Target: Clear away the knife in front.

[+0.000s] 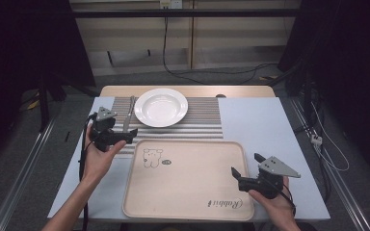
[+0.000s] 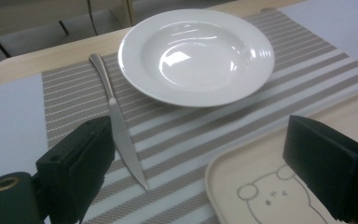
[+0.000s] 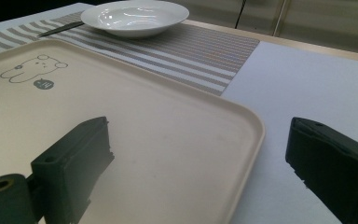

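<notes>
Left gripper view: tongs (image 2: 205,172) wide open, empty, above knife (image 2: 119,126).

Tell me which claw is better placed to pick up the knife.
Left. The left claw hangs open right beside the knife, whose blade lies between its jaws on the striped placemat. The right claw sits open at the tray's right edge, well away from it.

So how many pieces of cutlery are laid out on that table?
1. A single knife lies on the striped placemat, just left of the white plate, with the left gripper beside it. No other cutlery shows on the beige tray.
</notes>
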### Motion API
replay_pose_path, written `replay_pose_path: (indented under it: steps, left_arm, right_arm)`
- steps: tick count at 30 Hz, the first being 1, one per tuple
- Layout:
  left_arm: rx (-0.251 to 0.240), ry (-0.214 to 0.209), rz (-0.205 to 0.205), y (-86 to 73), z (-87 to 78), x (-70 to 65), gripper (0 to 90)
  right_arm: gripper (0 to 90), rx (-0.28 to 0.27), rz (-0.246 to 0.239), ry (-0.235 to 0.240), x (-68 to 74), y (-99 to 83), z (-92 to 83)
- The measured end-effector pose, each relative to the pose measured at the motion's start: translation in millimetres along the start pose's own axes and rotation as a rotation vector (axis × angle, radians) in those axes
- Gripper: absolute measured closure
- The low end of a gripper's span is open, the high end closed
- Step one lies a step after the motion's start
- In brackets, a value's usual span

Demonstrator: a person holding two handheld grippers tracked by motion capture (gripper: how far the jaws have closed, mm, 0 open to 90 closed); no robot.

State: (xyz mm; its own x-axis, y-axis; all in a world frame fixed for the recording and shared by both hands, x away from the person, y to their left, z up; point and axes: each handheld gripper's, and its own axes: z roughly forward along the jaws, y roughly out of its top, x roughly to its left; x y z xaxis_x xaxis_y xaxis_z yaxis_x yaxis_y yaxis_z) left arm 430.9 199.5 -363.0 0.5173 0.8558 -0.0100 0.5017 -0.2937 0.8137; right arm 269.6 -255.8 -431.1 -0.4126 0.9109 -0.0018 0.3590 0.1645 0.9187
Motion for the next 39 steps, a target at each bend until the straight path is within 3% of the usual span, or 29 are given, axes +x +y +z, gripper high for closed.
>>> replay_pose_path:
  steps: [4,9,13,17,30,35,39]
  left_arm:
    - [0.014,0.005,-0.006,8.9,8.6,11.2,8.5]
    - [0.058,0.034,0.019,20.2,22.1,19.6,8.6]
    - [0.106,0.050,0.017,27.9,33.8,24.5,8.9]
    - [0.116,0.060,0.020,34.3,41.9,29.6,9.7]
    - [0.161,0.099,-0.032,42.8,87.6,57.4,9.6]
    - [0.166,0.121,-0.079,44.7,99.9,70.6,11.4]
    - [0.174,0.130,-0.090,52.2,108.0,79.0,12.4]
  right_arm:
    - [6.6,0.002,0.004,0.001,-0.7,0.1,1.2]
    - [6.6,0.002,0.004,0.002,-0.6,0.1,1.7]
    - [6.6,0.003,0.002,0.003,-0.5,0.0,1.0]
    - [6.6,0.002,-0.002,0.008,-0.5,-0.1,2.1]
    - [6.6,0.007,0.007,0.012,-1.4,-1.1,2.2]
    - [6.6,0.011,0.016,0.015,-2.0,-1.8,2.3]
    - [6.6,0.013,0.017,0.016,-1.9,-2.0,2.7]
